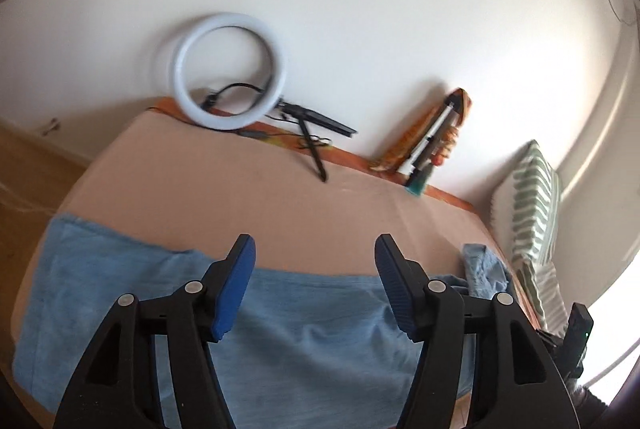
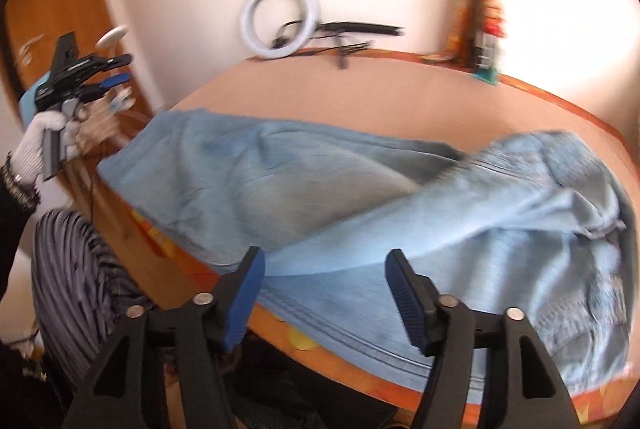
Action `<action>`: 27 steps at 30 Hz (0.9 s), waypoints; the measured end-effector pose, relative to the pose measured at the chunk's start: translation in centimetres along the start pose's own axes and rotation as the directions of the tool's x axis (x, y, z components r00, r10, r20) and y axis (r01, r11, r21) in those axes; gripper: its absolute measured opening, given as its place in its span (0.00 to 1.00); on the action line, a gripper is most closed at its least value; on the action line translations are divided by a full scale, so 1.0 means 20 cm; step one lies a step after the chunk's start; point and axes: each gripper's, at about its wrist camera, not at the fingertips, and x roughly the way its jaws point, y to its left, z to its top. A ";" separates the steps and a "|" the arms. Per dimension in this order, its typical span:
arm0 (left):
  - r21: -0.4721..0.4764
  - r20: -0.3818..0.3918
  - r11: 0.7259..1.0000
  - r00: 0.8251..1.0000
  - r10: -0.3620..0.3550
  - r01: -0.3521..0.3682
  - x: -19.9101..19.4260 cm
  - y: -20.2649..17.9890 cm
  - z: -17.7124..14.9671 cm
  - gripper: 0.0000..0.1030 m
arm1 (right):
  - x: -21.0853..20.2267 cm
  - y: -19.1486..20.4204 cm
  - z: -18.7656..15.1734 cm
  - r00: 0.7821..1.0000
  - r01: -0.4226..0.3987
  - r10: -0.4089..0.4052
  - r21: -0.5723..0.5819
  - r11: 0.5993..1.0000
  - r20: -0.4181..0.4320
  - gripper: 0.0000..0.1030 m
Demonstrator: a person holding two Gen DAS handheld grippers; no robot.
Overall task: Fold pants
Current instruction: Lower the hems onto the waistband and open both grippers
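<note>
Light blue denim pants [image 2: 360, 197] lie spread across a peach-covered bed [image 2: 400, 97], legs to the left, bunched waist to the right [image 2: 580, 165]. They also show in the left wrist view [image 1: 300, 317]. My right gripper [image 2: 324, 261] is open and empty, above the pants' near edge. My left gripper [image 1: 314, 245] is open and empty, above the pants. In the right wrist view the left gripper [image 2: 120, 69] is held off the bed's left end by a white-gloved hand [image 2: 40, 141].
A white ring light [image 1: 230, 71] with a black stand lies at the bed's far edge by the wall. A patterned bundle with a white pole [image 1: 436, 133] leans on the wall. A striped pillow [image 1: 532, 197] stands at the right. A striped grey garment [image 2: 76, 285] is at the near left.
</note>
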 end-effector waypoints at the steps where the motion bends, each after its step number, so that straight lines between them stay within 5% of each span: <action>1: 0.027 -0.024 0.999 0.999 -0.034 0.034 0.07 -0.09 0.02 0.61 | -0.02 -0.04 0.00 1.000 0.027 -0.028 0.029 0.999 0.011 0.78; 5: 0.079 -0.130 0.980 0.977 -0.170 0.181 0.33 -0.40 0.04 0.66 | -0.13 -0.21 -0.01 0.994 0.102 -0.107 0.133 0.986 0.034 0.87; 14: 0.096 -0.411 0.909 0.848 -0.336 0.407 0.92 -1.05 -0.21 0.66 | -0.29 -0.56 -0.03 0.962 0.254 -0.273 0.270 0.929 0.033 0.87; 17: 0.053 -0.478 0.898 0.801 -0.361 0.437 1.09 -1.19 -0.30 0.66 | -0.30 -0.64 -0.04 0.953 0.279 -0.302 0.295 0.914 0.036 0.87; 22: -0.024 -0.525 0.895 0.756 -0.391 0.445 1.32 -1.29 -0.38 0.66 | -0.32 -0.74 -0.08 0.949 0.288 -0.315 0.332 0.898 0.028 0.82; 27: -0.072 -0.554 0.914 0.746 -0.370 0.399 1.48 -1.31 -0.43 0.67 | -0.32 -0.85 -0.13 0.951 0.274 -0.307 0.388 0.880 0.024 0.77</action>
